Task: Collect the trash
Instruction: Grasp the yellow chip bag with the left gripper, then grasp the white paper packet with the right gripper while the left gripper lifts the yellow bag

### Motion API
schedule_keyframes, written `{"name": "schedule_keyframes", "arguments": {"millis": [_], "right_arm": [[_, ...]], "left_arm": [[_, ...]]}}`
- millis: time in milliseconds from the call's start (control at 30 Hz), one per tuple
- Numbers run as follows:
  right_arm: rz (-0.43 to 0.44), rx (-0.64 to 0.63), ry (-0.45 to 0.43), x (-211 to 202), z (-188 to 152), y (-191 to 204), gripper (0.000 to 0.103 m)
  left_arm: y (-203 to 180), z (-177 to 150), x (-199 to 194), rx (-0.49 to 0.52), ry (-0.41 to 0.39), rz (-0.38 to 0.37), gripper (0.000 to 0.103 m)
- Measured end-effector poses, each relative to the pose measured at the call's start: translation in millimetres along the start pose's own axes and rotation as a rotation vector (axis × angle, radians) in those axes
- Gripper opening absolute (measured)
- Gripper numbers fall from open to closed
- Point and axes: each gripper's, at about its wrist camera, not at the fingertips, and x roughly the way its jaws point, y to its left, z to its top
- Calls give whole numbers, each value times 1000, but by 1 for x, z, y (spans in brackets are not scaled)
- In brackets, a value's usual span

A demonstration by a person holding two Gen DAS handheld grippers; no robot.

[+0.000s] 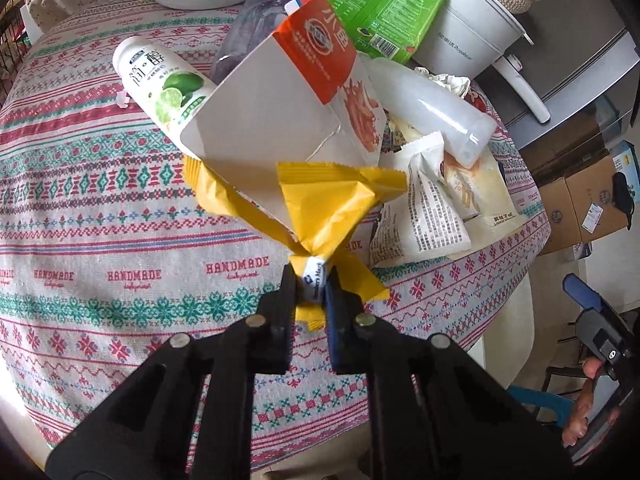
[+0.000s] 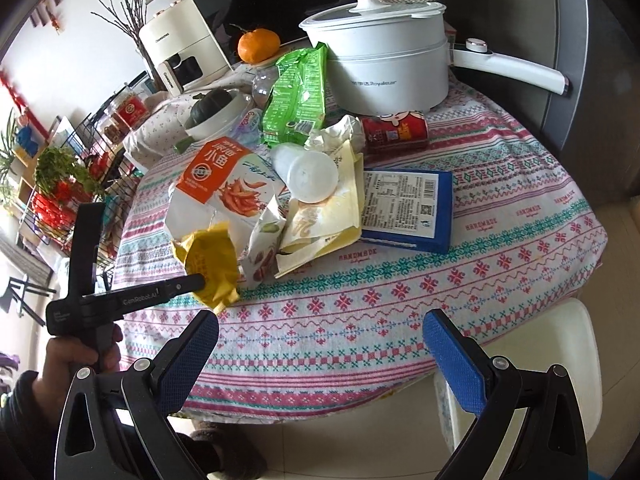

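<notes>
**Left gripper pinches one yellow wrapper at the edge of the pile**

On the patterned tablecloth [image 2: 500, 184] lies one heap of rubbish. Counted across both views: one yellow wrapper [image 1: 332, 216], one white-and-orange snack carton [image 1: 280, 120], one green snack bag [image 1: 396, 4], one labelled bottle with a lime picture [image 1: 164, 84], one plain white bottle [image 1: 432, 108], one red can [image 2: 396, 132], one blue box [image 2: 408, 208] lying flat with its printed label up, and two or three crumpled paper wrappers [image 1: 424, 208] that overlap too much to count surely. Behind the heap stands one white electric pot [image 2: 384, 64] with its lid on, and one orange [image 2: 258, 44] sits farther back.

The left gripper [image 1: 310, 288] points steeply down at the near edge of the heap. Its jaws are closed tight on the twisted end of the yellow wrapper, which fans out above the fingertips and touches the bottom edge of the carton. In the right wrist view the same wrapper shows crumpled at the tip of the left gripper's black finger, just beside the carton and a paper wrapper. The left hand [image 2: 76, 356] grips the handle from below, in a dark sleeve.

The right gripper [image 2: 320, 344] hangs tilted down over the near rim of the table, well apart from the heap. Its jaws stand wide apart with nothing between the blue pads [image 2: 452, 356]. The right hand [image 1: 588, 404] shows at the edge of the left wrist view, fingers wrapped round its handle.
</notes>
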Motion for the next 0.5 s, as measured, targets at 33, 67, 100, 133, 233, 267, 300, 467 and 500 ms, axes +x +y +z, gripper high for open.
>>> {"name": "schedule_keyframes", "arguments": {"millis": [33, 67, 100, 133, 233, 267, 300, 467, 500], "right_arm": [[8, 2, 2, 5, 3, 3, 100], [17, 6, 6, 10, 6, 6, 97], [30, 9, 11, 15, 8, 9, 95], [45, 11, 16, 21, 10, 12, 92], [89, 9, 33, 36, 16, 23, 81], [107, 10, 37, 41, 18, 26, 75], [122, 10, 41, 46, 20, 30, 72], [148, 19, 50, 74, 27, 44, 55], [137, 21, 53, 79, 28, 45, 54]], "left_arm": [[-1, -1, -4, 6, -7, -5, 6], [-1, -2, -10, 12, -17, -12, 5], [2, -3, -19, 17, -25, -21, 5], [2, -3, -25, 23, -37, -26, 4], [7, -5, -46, 42, -84, -37, 3], [8, -7, -53, 51, -102, -30, 3], [10, -6, -58, 64, -120, -15, 3], [24, -8, -77, 95, -170, 36, 3], [27, -8, -77, 92, -168, 35, 3]]}}
